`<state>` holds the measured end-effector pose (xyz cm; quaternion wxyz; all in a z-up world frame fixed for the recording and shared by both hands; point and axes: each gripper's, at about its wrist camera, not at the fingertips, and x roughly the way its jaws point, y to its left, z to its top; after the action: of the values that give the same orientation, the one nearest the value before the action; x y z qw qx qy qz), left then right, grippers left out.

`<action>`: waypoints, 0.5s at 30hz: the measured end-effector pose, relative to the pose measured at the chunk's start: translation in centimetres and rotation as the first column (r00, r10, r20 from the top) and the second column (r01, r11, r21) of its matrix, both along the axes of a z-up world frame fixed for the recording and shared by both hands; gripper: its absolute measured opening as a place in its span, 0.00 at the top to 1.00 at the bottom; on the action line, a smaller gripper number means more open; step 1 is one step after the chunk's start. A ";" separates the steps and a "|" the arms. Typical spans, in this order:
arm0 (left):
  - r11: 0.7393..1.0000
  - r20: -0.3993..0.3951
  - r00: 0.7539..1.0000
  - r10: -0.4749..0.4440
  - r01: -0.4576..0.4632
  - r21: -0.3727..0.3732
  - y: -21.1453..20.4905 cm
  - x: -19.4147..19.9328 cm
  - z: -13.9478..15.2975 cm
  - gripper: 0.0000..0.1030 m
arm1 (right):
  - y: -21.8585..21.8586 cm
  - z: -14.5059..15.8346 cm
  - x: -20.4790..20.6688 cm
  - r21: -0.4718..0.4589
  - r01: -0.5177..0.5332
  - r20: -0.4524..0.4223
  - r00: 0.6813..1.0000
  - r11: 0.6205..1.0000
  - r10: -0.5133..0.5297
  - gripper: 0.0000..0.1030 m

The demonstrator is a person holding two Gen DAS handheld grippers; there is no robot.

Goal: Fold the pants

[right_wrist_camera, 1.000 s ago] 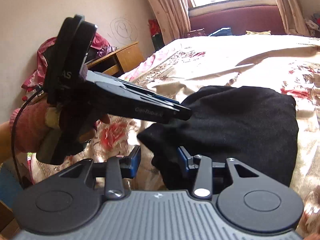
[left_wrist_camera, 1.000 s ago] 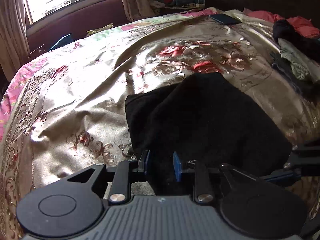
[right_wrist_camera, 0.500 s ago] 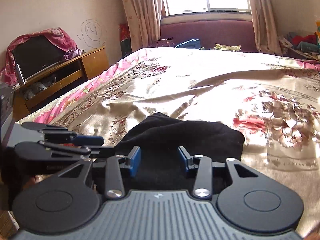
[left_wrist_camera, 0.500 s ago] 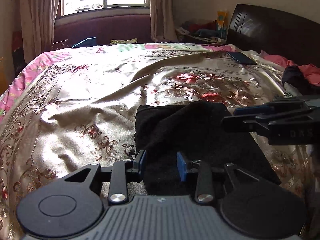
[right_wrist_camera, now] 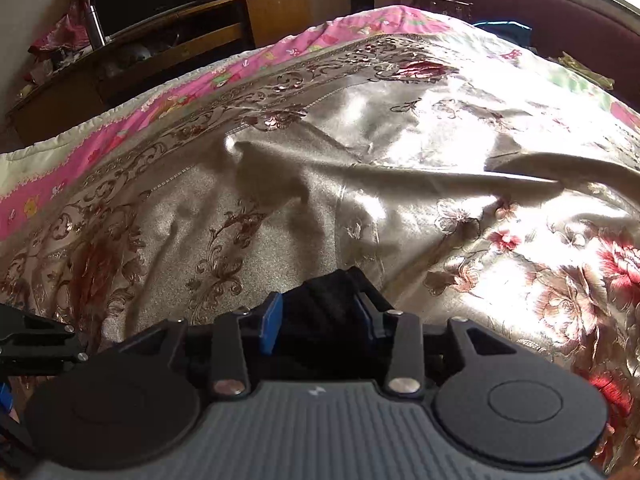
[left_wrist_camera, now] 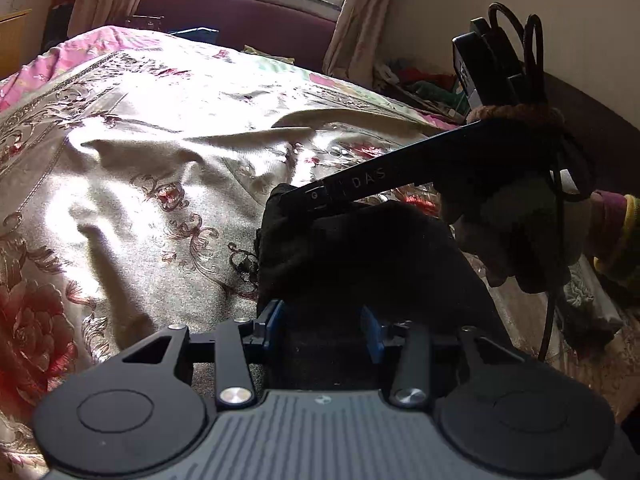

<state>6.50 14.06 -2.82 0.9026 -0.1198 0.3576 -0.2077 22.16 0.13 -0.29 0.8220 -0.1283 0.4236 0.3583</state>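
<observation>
While the black pants lie bunched on the floral bedspread, the right gripper pinches a fold of them. The left gripper is opening, cloth lying loose between its blue pads.

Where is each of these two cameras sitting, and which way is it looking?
Left wrist: on the left hand-held gripper, looking down over black pants on the bedspread toward the window; the gloved right hand shows.
Right wrist: on the right hand-held gripper, facing the bed's pink edge and a wooden cabinet.
Shared: pants, bedspread.
</observation>
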 end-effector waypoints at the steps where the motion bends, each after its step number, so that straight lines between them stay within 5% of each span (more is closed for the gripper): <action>1: 1.000 0.001 1.000 -0.002 0.002 -0.002 0.0 0.0 -0.1 0.46 | 0.2 0.0 0.1 -0.010 0.000 -0.009 1.000 1.000 0.000 0.96; 8: 1.000 -0.031 1.000 -0.002 0.002 0.022 -0.3 0.5 -0.8 0.46 | -0.1 -0.8 2.2 -0.054 0.154 0.049 0.987 0.987 -0.151 1.00; 12: 0.999 0.003 1.000 0.002 -0.002 0.041 -0.4 -0.3 -0.2 0.46 | -2.2 1.7 0.2 0.084 0.187 0.056 0.980 0.979 -0.192 0.99; 15: 0.999 -0.004 0.999 0.036 -0.036 0.021 0.1 -0.7 0.2 0.46 | -3.7 3.7 -3.2 0.091 0.246 0.130 0.958 0.965 -0.256 0.92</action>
<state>5.80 14.19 -2.63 0.9066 -0.1173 0.3596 -0.1873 18.97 -3.58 3.37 0.8928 -0.0681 0.3640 0.2564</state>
